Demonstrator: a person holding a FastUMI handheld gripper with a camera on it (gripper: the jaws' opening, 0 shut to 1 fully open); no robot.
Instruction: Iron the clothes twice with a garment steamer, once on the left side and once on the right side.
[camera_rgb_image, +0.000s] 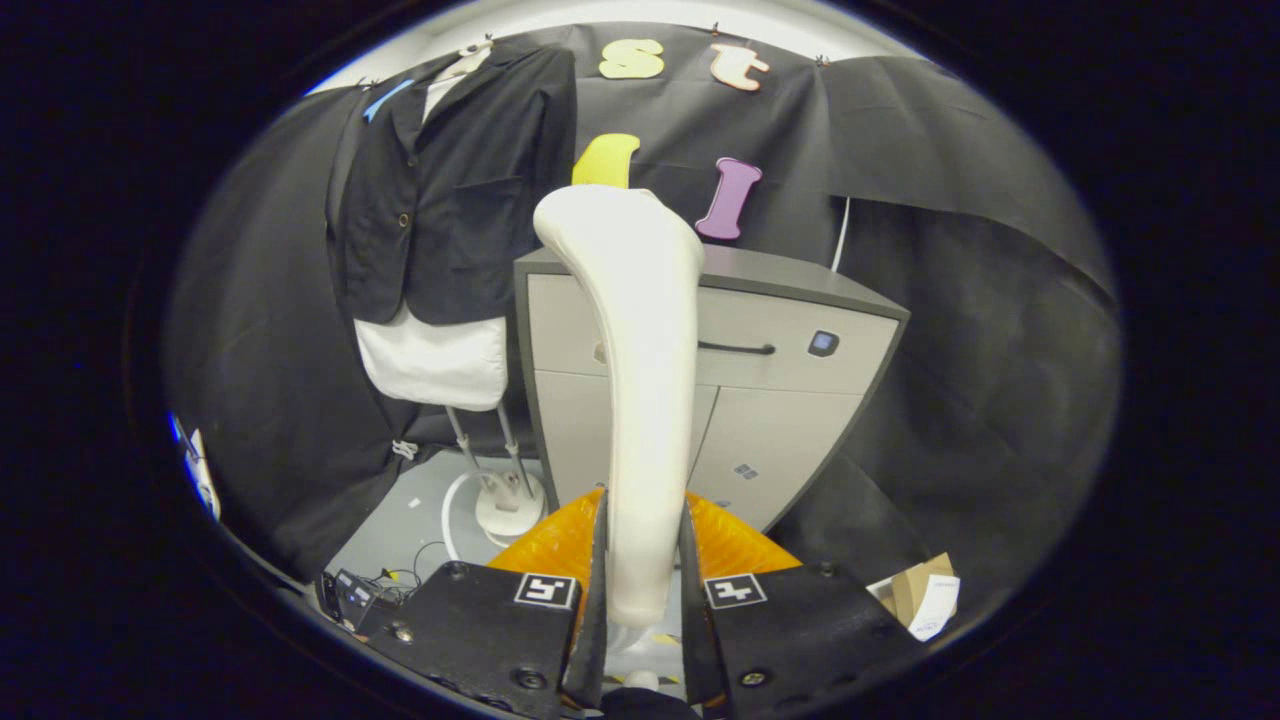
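Note:
A cream-white garment steamer (640, 380) stands upright between my fingers, its handle clamped by both of them and its wide head rising ahead of me. My gripper (643, 570) is shut on that handle. Beyond and to the left of the steamer head, a black jacket (450, 190) over a white shirt (435, 360) hangs on a stand with thin legs (480, 440) and a round white base (508, 505). The steamer head is apart from the clothes, off to their right.
A grey cabinet (780, 360) with a drawer handle stands right behind the steamer. Cables and a small black device (355, 590) lie on the floor left of my fingers. A cardboard box (920, 590) sits on the floor to the right.

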